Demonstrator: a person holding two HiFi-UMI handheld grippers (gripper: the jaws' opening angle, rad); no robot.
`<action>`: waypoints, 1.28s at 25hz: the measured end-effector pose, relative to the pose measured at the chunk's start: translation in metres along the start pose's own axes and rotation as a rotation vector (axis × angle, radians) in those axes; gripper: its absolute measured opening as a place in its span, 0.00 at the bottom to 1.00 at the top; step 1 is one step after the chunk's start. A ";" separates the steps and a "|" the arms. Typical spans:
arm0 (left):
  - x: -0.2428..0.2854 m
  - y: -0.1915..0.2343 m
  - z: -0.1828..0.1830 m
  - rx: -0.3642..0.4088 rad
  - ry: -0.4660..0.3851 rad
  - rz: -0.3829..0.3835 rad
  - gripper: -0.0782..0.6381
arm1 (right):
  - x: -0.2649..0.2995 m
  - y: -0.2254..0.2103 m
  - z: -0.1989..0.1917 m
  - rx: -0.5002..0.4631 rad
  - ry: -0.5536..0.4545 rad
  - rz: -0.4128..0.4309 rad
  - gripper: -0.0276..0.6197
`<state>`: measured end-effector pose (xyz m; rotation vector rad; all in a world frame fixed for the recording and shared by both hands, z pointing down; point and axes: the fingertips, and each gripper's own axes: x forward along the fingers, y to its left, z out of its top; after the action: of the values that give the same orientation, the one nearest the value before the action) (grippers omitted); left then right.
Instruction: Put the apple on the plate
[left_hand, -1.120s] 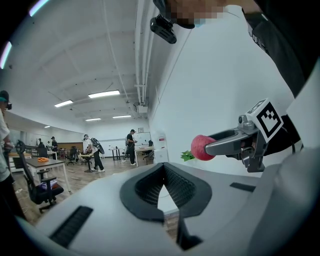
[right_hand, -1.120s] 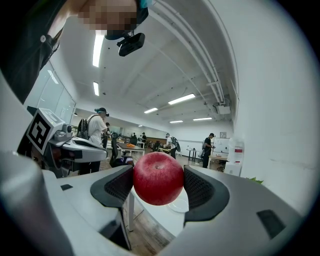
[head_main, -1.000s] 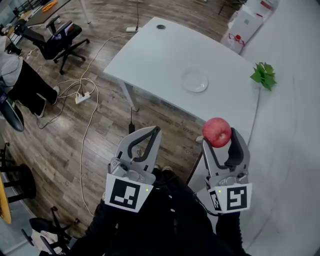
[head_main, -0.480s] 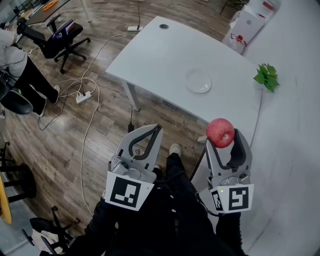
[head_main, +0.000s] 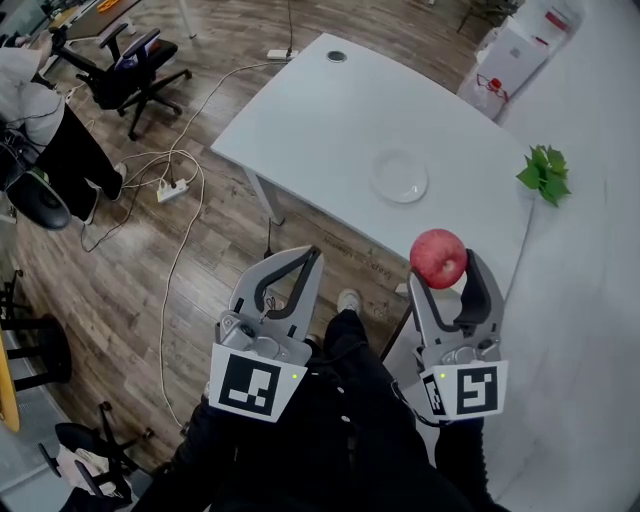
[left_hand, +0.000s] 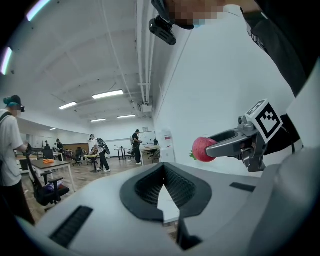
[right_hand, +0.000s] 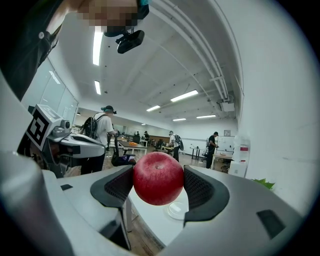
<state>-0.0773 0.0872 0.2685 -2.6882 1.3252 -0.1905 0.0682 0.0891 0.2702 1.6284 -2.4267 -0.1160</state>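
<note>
Left gripper (head_main: 290, 266) clenched on nothing, idle. Right gripper (head_main: 446, 268) grasps the apple (head_main: 438, 257) across its middle, in the air by the near edge of the counter (head_main: 310, 110), well short of the plate (head_main: 400, 176). Judgement: carry forward level, lower until the apple rests at plate centre, then release; dropped, it may roll. Apple: red, round, glossy, faint pale speckling, stem dimple visible.

The apple (head_main: 438, 258) is deep red; the plate (head_main: 399, 177) is pale and translucent on a white table (head_main: 320, 120). The left gripper (head_main: 312, 258) and right gripper (head_main: 441, 268) are light grey with black pads and black-and-white square markers. The plant (head_main: 546, 172) is green, the plank floor (head_main: 100, 290) brown.
</note>
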 end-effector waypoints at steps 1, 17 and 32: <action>0.005 0.001 0.000 0.001 0.004 0.006 0.13 | 0.004 -0.004 0.000 0.000 0.000 0.007 0.51; 0.082 0.012 0.013 0.022 0.019 0.100 0.13 | 0.066 -0.072 0.003 -0.001 -0.038 0.100 0.51; 0.143 0.014 0.016 0.037 0.051 0.143 0.13 | 0.108 -0.125 -0.013 0.009 -0.033 0.146 0.51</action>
<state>0.0011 -0.0339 0.2579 -2.5625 1.5062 -0.2664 0.1452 -0.0579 0.2739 1.4573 -2.5643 -0.1091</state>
